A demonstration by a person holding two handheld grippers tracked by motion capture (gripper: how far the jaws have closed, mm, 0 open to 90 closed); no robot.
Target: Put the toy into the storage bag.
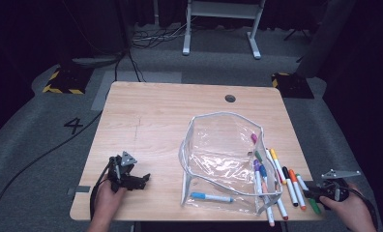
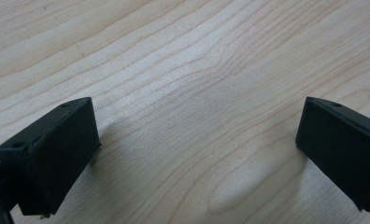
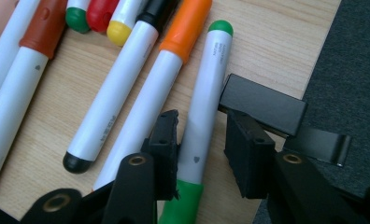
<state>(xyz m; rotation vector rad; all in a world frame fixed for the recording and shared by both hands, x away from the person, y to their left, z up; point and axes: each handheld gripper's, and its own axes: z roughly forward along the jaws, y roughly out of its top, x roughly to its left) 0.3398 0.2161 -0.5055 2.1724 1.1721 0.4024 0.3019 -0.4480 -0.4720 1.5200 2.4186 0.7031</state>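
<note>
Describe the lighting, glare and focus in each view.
High view: table lit, room around it dark, glare on the clear pouch. Left gripper view: soft shadows under the open left tongs, wood grain sharp. Right gripper view: green marker sharp between the right tongs, nearest parts slightly blurred.

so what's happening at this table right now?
A person works two handheld grippers. The right gripper straddles a white marker with a green cap at the wooden table's right edge, jaws around it with a gap on one side. The left gripper rests open over bare wood. A clear plastic zip pouch already contains several markers.
</note>
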